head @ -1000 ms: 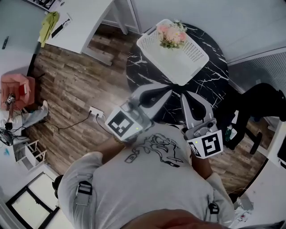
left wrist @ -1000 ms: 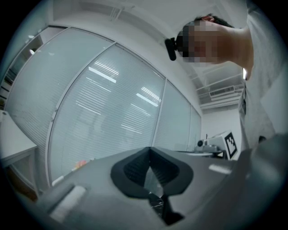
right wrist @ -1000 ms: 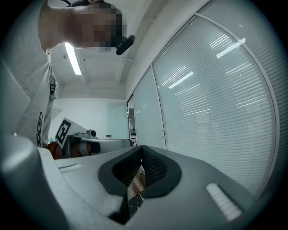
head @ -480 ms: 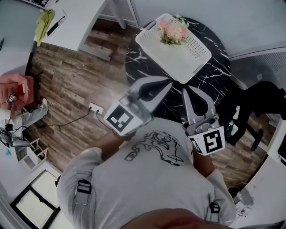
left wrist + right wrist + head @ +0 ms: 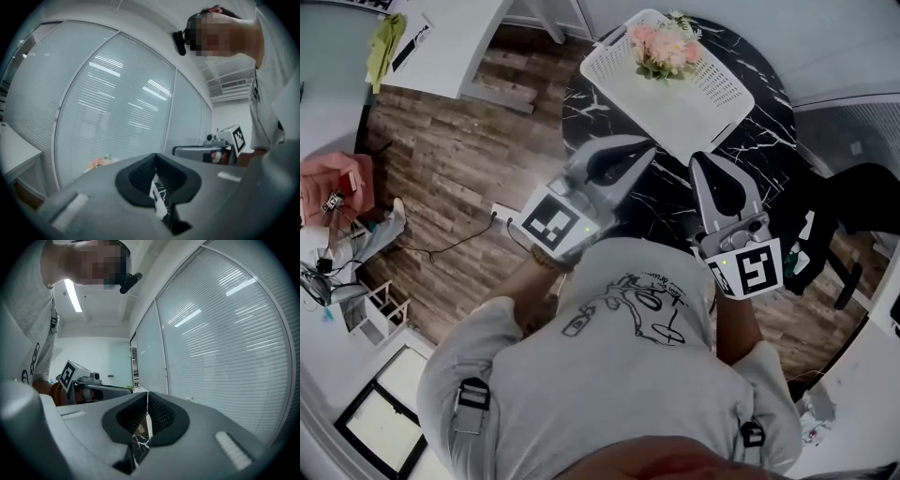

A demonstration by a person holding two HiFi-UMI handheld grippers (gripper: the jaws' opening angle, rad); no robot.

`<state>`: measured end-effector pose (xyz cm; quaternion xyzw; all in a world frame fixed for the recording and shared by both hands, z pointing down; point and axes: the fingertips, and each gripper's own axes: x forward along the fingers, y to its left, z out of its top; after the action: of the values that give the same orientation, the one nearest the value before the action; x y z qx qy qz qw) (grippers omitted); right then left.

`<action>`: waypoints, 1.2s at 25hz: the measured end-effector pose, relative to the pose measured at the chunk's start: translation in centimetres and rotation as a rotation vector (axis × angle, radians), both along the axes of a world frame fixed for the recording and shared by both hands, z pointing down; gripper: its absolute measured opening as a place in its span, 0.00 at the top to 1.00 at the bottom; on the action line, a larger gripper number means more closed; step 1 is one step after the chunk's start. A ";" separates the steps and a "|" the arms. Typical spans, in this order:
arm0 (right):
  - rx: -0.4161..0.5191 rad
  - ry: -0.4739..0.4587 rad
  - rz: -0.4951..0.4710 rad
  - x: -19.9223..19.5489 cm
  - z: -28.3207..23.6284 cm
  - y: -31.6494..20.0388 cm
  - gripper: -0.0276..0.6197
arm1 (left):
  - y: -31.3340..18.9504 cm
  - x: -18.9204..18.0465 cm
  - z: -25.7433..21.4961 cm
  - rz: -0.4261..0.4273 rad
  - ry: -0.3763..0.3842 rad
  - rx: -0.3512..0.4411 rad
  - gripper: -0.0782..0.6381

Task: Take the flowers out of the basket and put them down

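A bunch of pink flowers (image 5: pixel 667 48) with green leaves lies in the far end of a white perforated basket (image 5: pixel 694 117) on a round black marble table (image 5: pixel 769 141). My left gripper (image 5: pixel 648 148) is shut and empty, its tips over the table's near edge just short of the basket. My right gripper (image 5: pixel 705 158) is beside it, also shut and empty, close to the basket's near corner. In the left gripper view the jaws (image 5: pixel 156 156) meet, with the flowers (image 5: pixel 97 162) small beyond them. The right gripper view shows closed jaws (image 5: pixel 147 393).
A white desk (image 5: pixel 455 52) with a yellow-green cloth (image 5: pixel 385 39) stands at the far left over wooden floor. A power strip with its cable (image 5: pixel 500 214) lies on the floor. A black chair (image 5: pixel 853 202) is right of the table. Blinds (image 5: pixel 225 333) line the wall.
Both grippers have moved forward over the table edge, closer to the basket, and stayed shut. The flowers and the basket have not moved on the table.
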<state>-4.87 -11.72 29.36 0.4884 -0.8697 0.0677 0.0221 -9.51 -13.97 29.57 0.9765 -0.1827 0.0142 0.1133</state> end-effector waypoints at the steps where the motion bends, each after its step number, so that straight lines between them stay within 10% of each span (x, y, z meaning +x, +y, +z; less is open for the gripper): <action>1: -0.004 0.003 0.001 0.2 0.6 -0.5 0.94 | -0.5 0.0 0.6 -0.003 -0.011 0.000 0.89; 30: -0.296 0.119 -0.057 2.7 17.4 -13.3 0.57 | -13.8 0.6 16.9 0.010 -0.362 0.021 0.62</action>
<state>-2.21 -24.99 46.79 0.4582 -0.8608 0.1653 0.1473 -8.93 -27.78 46.51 0.9600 -0.1956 0.1883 0.0685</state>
